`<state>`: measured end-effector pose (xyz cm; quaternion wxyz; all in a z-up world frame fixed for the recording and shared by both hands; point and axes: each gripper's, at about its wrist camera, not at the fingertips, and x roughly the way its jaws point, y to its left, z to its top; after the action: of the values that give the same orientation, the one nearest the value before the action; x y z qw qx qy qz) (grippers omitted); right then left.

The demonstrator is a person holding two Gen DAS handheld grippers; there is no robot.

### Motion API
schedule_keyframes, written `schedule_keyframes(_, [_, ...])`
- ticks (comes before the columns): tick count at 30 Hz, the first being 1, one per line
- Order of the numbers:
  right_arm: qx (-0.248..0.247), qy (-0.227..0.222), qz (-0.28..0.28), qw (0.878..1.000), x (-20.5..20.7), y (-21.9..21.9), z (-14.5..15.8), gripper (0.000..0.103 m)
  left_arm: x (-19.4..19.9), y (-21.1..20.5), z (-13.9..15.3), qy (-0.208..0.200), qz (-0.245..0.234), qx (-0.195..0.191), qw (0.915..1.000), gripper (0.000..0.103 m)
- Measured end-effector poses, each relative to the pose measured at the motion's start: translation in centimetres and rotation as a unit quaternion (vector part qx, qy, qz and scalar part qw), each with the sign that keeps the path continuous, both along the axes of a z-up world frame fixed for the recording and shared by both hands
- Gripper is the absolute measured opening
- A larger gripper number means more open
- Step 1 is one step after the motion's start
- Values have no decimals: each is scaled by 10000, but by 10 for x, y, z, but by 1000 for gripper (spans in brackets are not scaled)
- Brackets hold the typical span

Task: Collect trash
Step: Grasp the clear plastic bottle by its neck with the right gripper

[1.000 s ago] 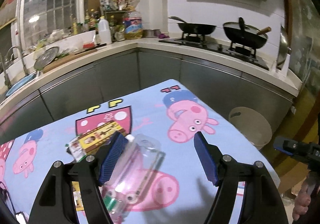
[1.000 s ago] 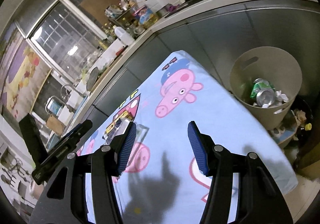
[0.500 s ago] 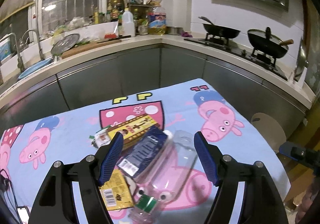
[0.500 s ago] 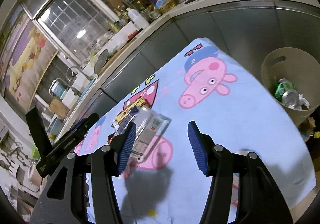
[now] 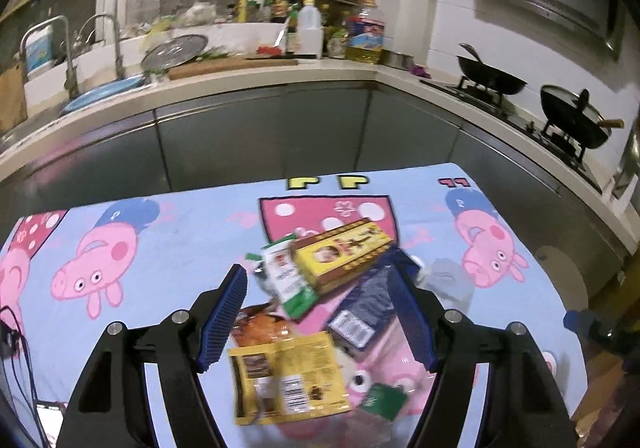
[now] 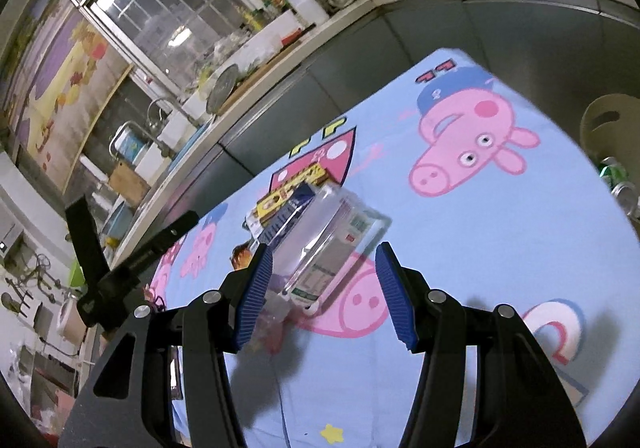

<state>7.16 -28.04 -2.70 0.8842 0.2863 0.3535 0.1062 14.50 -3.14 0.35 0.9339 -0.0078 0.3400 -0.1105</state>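
**Both grippers spread over the trash pile, nothing gripped yet**

Through the left wrist camera we see our left gripper (image 5: 320, 312) with its blue pads wide apart and empty, hovering over a heap of litter on the cartoon-pig tablecloth (image 5: 168, 240). Between the pads and just ahead lie a yellow box (image 5: 340, 254) and a white-and-green sachet (image 5: 286, 280); nearer to us sit a yellow snack packet (image 5: 286, 378) and an orange wrapper (image 5: 258, 326). A dark blue packet (image 5: 366, 308) lies against the right pad, and a clear plastic bottle (image 5: 446, 280) lies beyond that pad. We judge the pads are held spread because the pieces overlap, and a pick has to straddle one of them.

Through the right wrist camera, our right gripper (image 6: 322, 292) is likewise spread and holds nothing. A clear plastic container (image 6: 332, 240) lies just ahead between its pads, tilted over the pile and hiding most of it; only the yellow box and blue packet peek out behind. This view alone shows the beige trash bin (image 6: 610, 128) off the right pad's side, beside the table edge, with a green can (image 6: 614, 176) already inside. It also shows the left tool from outside, at our far left. The left view alone spreads out the flat wrappers.
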Motion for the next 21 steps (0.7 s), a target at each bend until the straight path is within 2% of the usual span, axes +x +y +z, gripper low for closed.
schedule_keyframes(4, [88,176,185,9996,13,15,-14,54,-2,12,-7,14,19,105,9999,70])
schedule_keyframes(10, [593,641,784,9931,30,61,-50,54,7,37,-31,272,214,99,9994,66])
schedule_keyframes(11, [680,729,824,9916,33,68,-56,54,9,43,-35,344,285,41,9990,66])
schedule_keyframes(12, [740,805,846,9904,36,75,-62,61,11,50,-39,412,343,-28,9986,66])
schedule_keyframes(13, [810,893,856,9890,41,84,-68,65,12,55,-41,459,390,-83,9981,66])
schedule_keyframes(16, [912,1004,790,9876,55,99,-78,67,14,66,-47,521,432,-180,9975,65])
schedule_keyframes(18, [933,1115,618,9874,64,106,-86,74,13,66,-49,511,404,-161,9977,65])
schedule_keyframes(21, [1043,1329,325,9851,76,112,-103,74,13,63,-52,553,310,-202,9978,64])
